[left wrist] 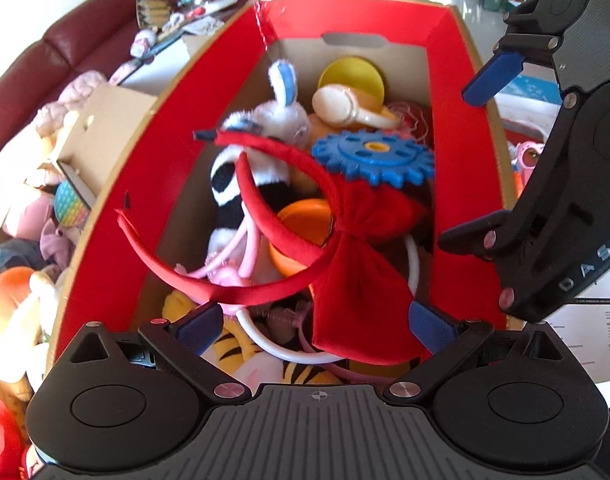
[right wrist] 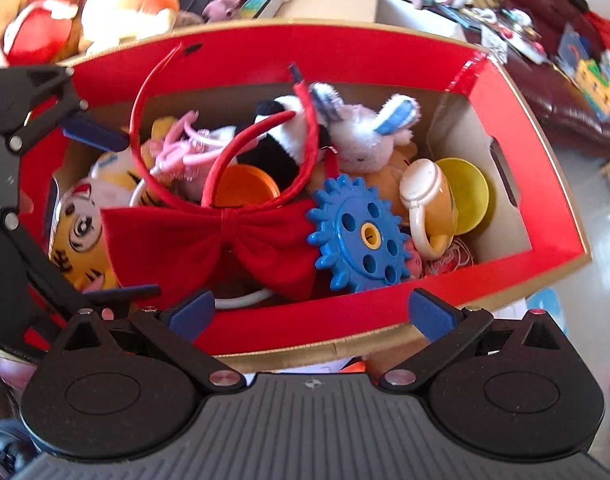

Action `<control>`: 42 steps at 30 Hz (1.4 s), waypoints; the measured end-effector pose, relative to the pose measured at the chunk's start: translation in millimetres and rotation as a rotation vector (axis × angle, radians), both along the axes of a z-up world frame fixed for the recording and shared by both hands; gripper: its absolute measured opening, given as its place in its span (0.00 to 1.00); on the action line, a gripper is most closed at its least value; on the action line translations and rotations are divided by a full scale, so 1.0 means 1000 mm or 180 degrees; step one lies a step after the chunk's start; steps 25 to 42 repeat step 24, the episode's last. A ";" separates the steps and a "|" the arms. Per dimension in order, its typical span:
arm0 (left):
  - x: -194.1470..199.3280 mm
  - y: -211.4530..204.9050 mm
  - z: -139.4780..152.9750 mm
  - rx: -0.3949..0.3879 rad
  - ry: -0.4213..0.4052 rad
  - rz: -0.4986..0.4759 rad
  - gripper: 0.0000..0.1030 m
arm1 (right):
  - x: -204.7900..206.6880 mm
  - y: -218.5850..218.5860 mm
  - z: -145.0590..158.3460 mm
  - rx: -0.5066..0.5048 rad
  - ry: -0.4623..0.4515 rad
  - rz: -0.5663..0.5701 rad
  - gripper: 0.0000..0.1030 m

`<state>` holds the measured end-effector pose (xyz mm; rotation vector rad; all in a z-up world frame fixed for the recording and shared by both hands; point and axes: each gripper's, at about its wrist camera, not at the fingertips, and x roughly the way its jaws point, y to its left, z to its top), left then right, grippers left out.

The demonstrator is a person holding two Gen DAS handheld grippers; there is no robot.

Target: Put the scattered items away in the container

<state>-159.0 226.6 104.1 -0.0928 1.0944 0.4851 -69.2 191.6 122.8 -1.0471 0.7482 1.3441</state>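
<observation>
We see the red headband [right wrist: 265, 236] with its big bow lying on top of the toys inside the box [right wrist: 505, 92], its two thin arcs rising over an orange cup [right wrist: 245, 190] and a black-and-white plush [right wrist: 283, 136]. Just beside the bow sits a blue gear [right wrist: 363, 236], touching a cream mug [right wrist: 423, 200] and a yellow disc [right wrist: 469, 192] near the box's handle end. A white bunny [right wrist: 369, 140] lies behind the gear, and a tiger plush [right wrist: 81, 236] fills the opposite end under the bow. Our left gripper [left wrist: 317, 320] hovers over that end with its jaws spread wide, holding nothing. Our right gripper [right wrist: 317, 312] hangs at the near red flap, likewise spread and empty. Plush toys [right wrist: 117, 8] crowd outside the box, with a sofa [right wrist: 565, 92] beyond.
</observation>
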 end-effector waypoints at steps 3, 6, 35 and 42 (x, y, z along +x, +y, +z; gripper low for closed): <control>0.001 0.001 -0.005 -0.0025 0.0033 0.0002 1.00 | -0.003 0.007 -0.006 -0.0104 -0.0052 0.0074 0.99; 0.001 0.002 -0.005 -0.0029 0.0027 0.0007 1.00 | -0.004 0.013 -0.011 -0.0173 -0.0135 0.0121 0.99; 0.005 0.000 -0.005 0.0033 -0.0033 -0.0089 0.98 | 0.002 0.016 -0.020 -0.0225 -0.0156 0.0102 1.00; 0.005 0.000 -0.005 0.0033 -0.0033 -0.0089 0.98 | 0.002 0.016 -0.020 -0.0225 -0.0156 0.0102 1.00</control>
